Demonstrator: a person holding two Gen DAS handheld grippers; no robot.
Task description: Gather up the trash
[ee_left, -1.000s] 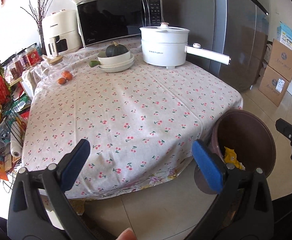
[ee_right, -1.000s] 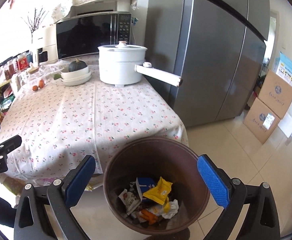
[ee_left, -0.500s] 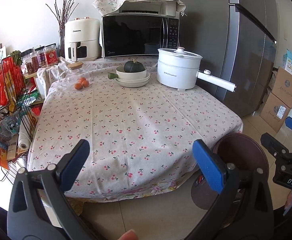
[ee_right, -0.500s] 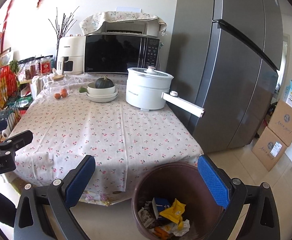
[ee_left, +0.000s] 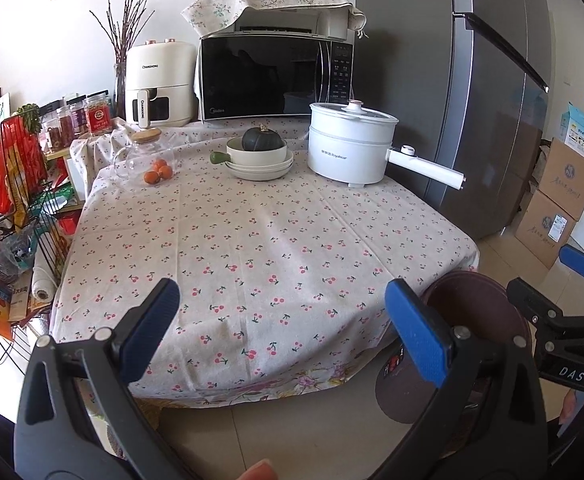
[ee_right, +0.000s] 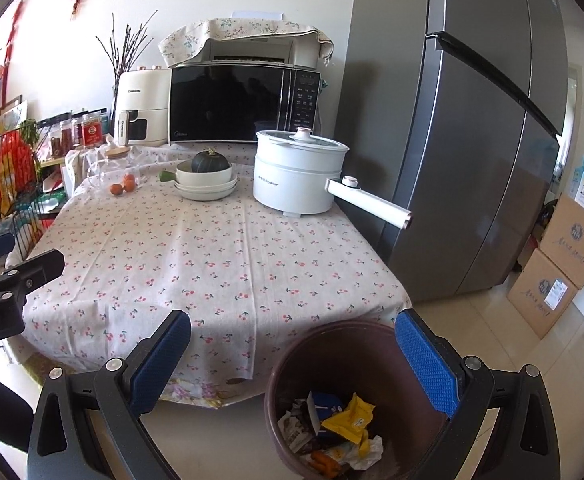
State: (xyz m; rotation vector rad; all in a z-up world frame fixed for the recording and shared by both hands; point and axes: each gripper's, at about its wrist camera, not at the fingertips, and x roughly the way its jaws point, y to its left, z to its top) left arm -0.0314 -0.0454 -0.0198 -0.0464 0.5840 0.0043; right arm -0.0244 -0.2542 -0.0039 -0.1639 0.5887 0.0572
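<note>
A brown trash bin (ee_right: 356,364) stands on the floor at the table's front right corner. It holds several wrappers, among them a yellow packet (ee_right: 350,420). The bin also shows in the left wrist view (ee_left: 476,308), partly behind my left finger. My right gripper (ee_right: 292,360) is open and empty above the bin's near rim. My left gripper (ee_left: 288,328) is open and empty over the table's front edge. The cherry-print tablecloth (ee_left: 252,240) shows no loose wrappers.
At the table's back stand a white electric pot (ee_left: 350,142) with a long handle, stacked bowls with a green squash (ee_left: 262,154), small oranges (ee_left: 158,172), a microwave (ee_left: 272,76) and an air fryer (ee_left: 158,84). A wire rack (ee_left: 16,208) is left, a fridge (ee_right: 472,140) and boxes (ee_right: 564,268) right.
Both grippers have risen and tilted up, so the bin sits lower in view and more of the wall and appliances shows. Both stay open and empty.
</note>
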